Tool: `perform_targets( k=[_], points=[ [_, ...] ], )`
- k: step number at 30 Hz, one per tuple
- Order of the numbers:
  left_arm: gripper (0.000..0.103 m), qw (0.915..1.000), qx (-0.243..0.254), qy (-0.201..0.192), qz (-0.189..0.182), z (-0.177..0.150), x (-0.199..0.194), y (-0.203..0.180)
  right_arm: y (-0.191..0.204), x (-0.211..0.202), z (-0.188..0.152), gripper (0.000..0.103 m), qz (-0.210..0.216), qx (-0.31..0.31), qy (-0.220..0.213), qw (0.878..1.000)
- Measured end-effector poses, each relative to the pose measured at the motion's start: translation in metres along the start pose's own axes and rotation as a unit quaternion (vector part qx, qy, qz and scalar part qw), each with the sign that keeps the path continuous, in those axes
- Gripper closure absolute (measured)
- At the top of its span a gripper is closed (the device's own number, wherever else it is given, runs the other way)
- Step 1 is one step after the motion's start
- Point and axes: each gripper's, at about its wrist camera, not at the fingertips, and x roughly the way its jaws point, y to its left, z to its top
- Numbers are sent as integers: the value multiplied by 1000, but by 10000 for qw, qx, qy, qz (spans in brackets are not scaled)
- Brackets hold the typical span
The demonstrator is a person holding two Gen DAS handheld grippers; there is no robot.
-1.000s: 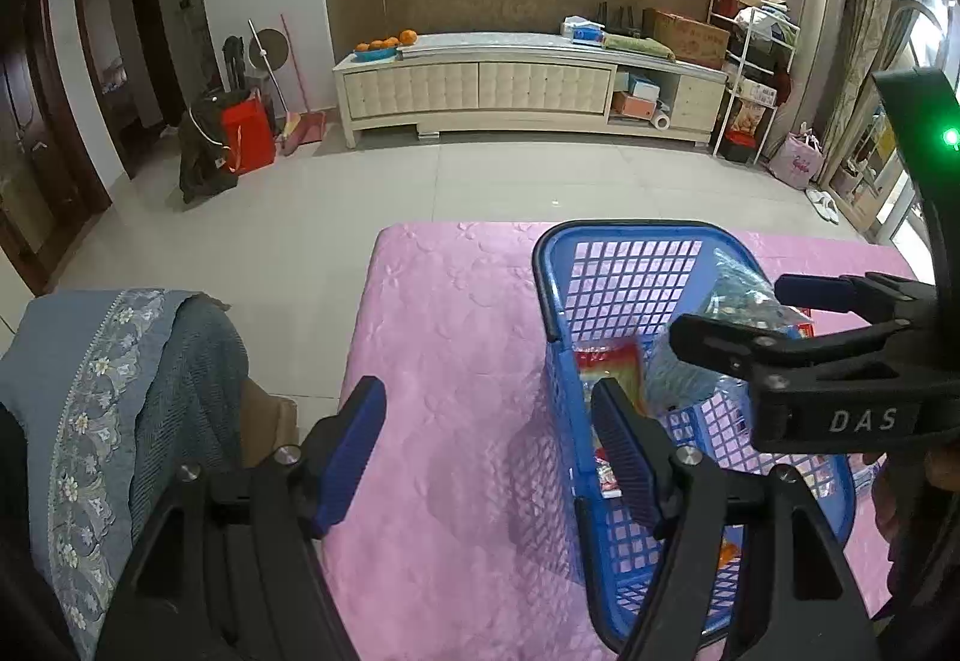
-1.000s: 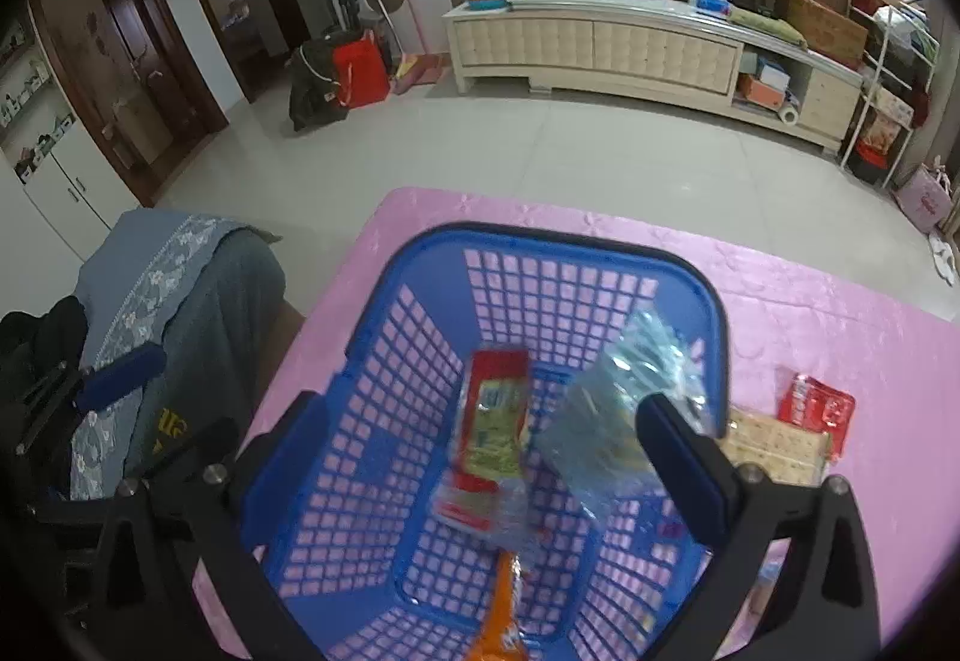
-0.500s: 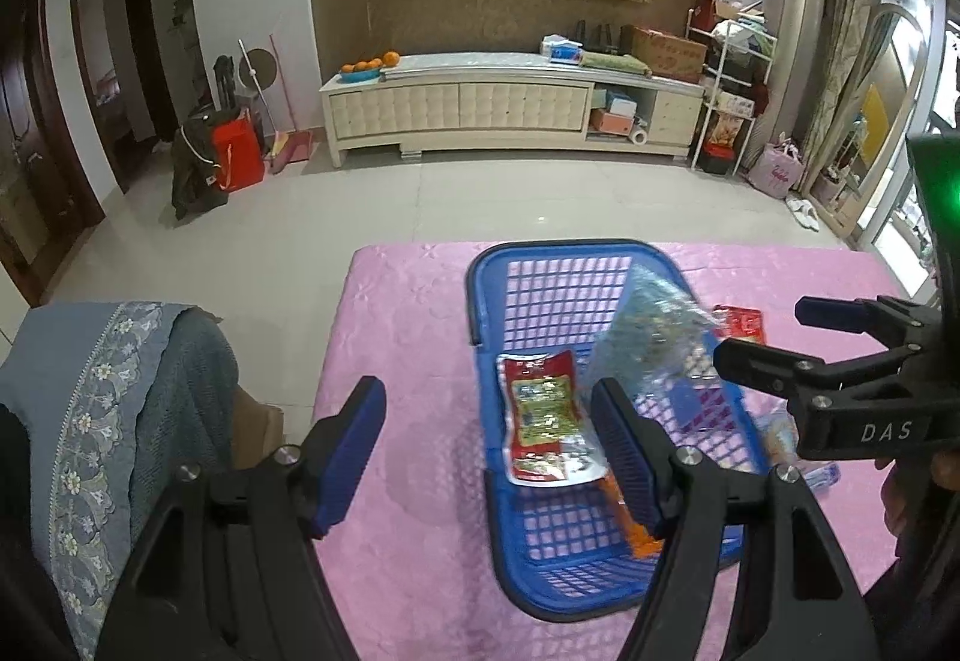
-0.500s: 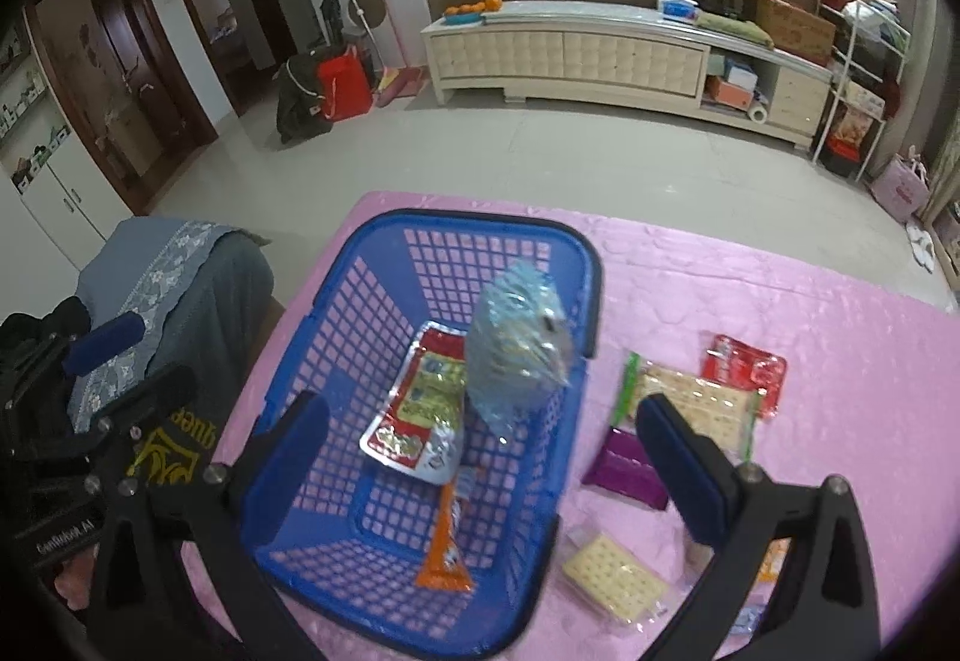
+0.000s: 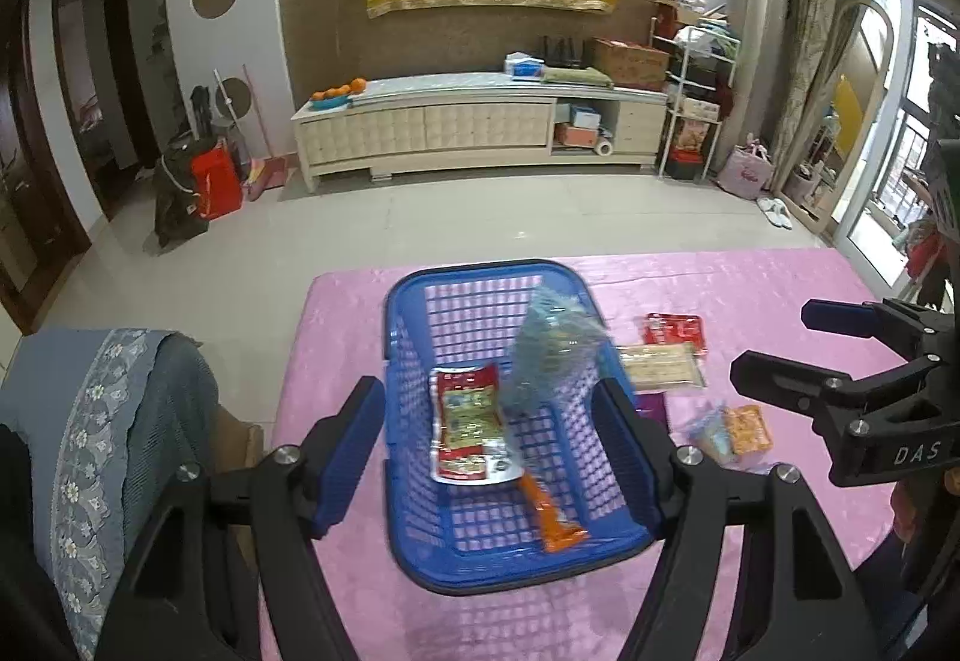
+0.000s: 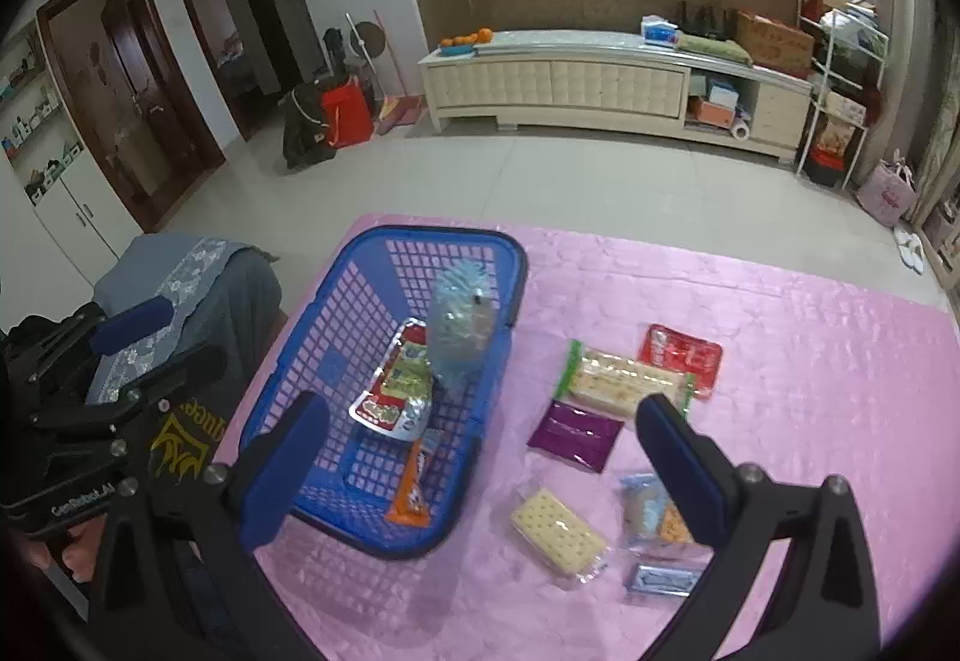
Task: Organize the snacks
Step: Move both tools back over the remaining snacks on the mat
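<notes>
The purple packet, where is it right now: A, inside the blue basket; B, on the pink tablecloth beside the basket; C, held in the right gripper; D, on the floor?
B: the purple packet lies flat on the pink tablecloth, outside the blue basket, just below the long cracker pack.

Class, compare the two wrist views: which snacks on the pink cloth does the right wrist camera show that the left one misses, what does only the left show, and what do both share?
Only the right wrist view shows the clear-wrapped square cracker pack and the small silver-blue packet.

Only the left wrist view shows the tall silver unit in the corner.

Both show the blue plastic mesh basket holding the crinkly clear blue bag, and the red sachet outside it.
</notes>
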Motion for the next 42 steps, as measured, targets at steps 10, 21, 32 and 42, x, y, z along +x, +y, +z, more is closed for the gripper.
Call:
perform_targets(
  k=[10,21,32,42],
  points=[
    [30,9995,267,-68,-137,0,-14,-51,-37,-34,-19,0,-71,155,-155,9997],
    [22,9972,663,-100,-319,-2,-16,-110,-89,-61,-48,0,-218,391,-213,9988],
    [22,9928,1058,202,-523,-13,12,-167,-144,-58,-77,0,-286,630,15,9976],
    [22,9892,1142,655,-650,-36,53,-201,-185,-34,-108,0,-340,823,390,9953]
  ],
)
